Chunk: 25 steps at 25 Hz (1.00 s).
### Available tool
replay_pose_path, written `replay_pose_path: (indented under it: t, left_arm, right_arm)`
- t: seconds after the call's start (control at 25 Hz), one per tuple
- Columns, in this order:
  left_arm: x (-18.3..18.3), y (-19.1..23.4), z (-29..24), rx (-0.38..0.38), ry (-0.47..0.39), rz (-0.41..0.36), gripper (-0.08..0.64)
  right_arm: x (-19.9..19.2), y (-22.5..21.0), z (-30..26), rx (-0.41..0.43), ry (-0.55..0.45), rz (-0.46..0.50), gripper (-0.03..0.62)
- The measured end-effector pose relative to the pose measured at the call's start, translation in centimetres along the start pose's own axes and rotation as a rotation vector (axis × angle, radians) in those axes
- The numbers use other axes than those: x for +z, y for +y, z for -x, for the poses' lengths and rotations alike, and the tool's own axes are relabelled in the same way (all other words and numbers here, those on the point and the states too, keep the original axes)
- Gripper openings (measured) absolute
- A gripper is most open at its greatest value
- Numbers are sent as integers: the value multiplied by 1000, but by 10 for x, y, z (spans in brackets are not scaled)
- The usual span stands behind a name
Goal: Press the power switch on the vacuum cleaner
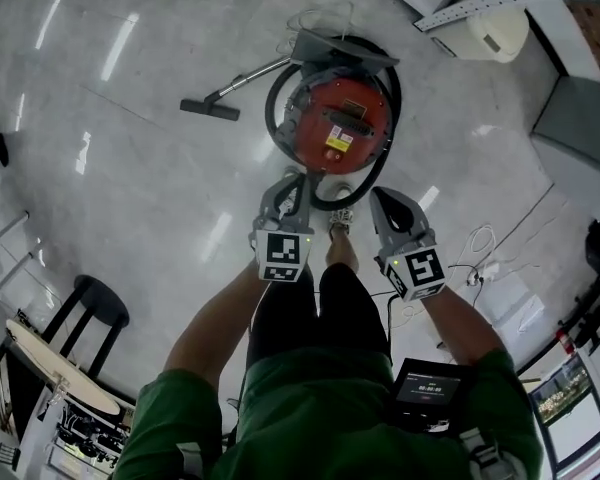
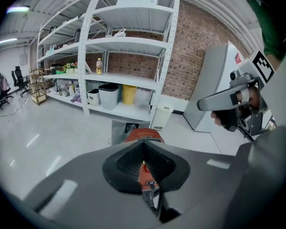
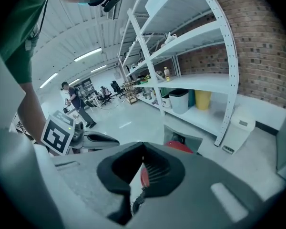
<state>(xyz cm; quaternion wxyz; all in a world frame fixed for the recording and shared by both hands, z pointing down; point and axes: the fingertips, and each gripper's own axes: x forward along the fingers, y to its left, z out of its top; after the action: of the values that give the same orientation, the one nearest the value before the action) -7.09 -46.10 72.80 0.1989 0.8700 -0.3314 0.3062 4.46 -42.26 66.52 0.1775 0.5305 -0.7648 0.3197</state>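
Round red canister vacuum cleaner [image 1: 338, 118] with a black hose stands on the glossy grey floor [image 1: 130, 168], just ahead of the left gripper [image 1: 292, 180] and right gripper [image 1: 383, 200], both with jaws closed together, holding nothing.

The glossy grey floor [image 1: 130, 158] carries the red vacuum cleaner [image 1: 338, 118]. Its floor nozzle [image 1: 209, 109] lies to the left. A black stool [image 1: 92, 303] and a white cable [image 1: 480, 240] stand well apart.

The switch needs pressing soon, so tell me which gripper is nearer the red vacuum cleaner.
Left, by a little. The left gripper is at the near-left edge of the vacuum cleaner, by its black hose; the right gripper sits slightly further back, off the near-right edge.
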Motion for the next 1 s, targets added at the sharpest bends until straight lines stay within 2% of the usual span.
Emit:
replay_pose_path:
  t: [0.44, 0.88, 1.0]
  left_arm:
    - [-45, 2, -53, -21, 38, -9, 7]
    - [-92, -5, -105, -34, 96, -40, 7]
    - [-101, -7, -112, -41, 109, -44, 8]
  right_arm:
    - [-56, -24, -43, -9, 28, -21, 3]
    - [-115, -47, -75, -11, 105, 27, 3]
    - [-124, -52, -80, -15, 121, 14, 3]
